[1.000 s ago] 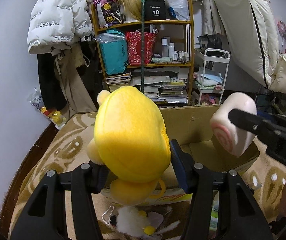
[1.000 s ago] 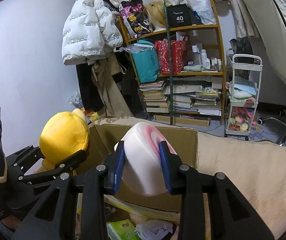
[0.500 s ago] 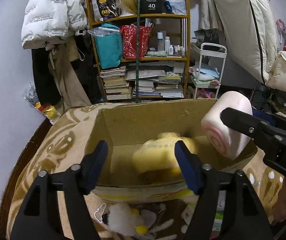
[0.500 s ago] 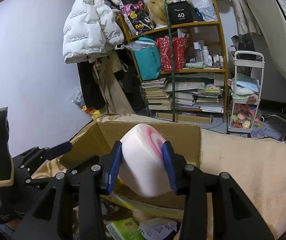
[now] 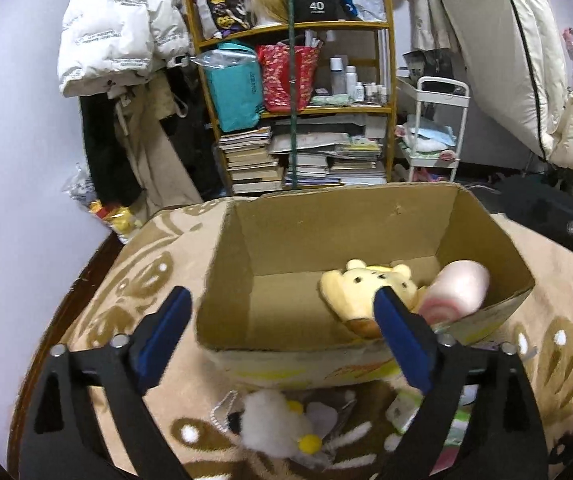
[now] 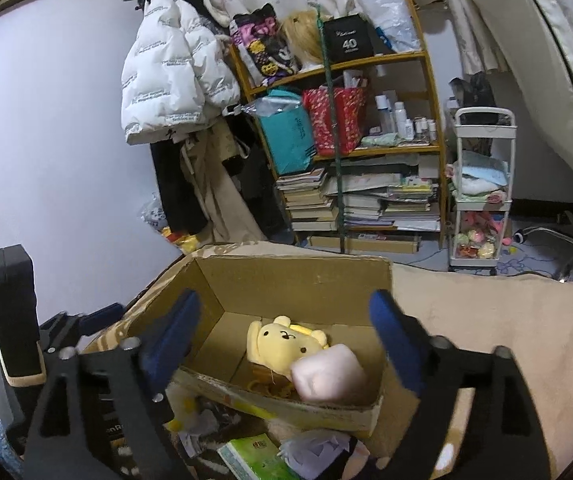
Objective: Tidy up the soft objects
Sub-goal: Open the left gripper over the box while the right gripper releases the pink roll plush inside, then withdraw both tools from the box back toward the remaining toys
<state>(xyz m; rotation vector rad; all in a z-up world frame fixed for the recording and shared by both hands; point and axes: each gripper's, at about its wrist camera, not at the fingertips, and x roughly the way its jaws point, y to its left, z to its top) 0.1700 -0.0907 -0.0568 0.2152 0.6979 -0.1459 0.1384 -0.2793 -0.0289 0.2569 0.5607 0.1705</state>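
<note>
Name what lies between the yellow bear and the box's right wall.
A pink roll cushion lies there, against the yellow bear inside the cardboard box; both wrist views show it.

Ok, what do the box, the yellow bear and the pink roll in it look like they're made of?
Box: plain brown corrugated cardboard, matte, with creased walls and a bent raw-edged rim.
Yellow bear: plush fabric, short fuzzy pile, stitched face, apparently stuffed.
Pink roll: smooth and matte with rounded corners and a pink swirl on its end in the left view; probably soft foam or fine plush, though the look leaves that open.
</note>
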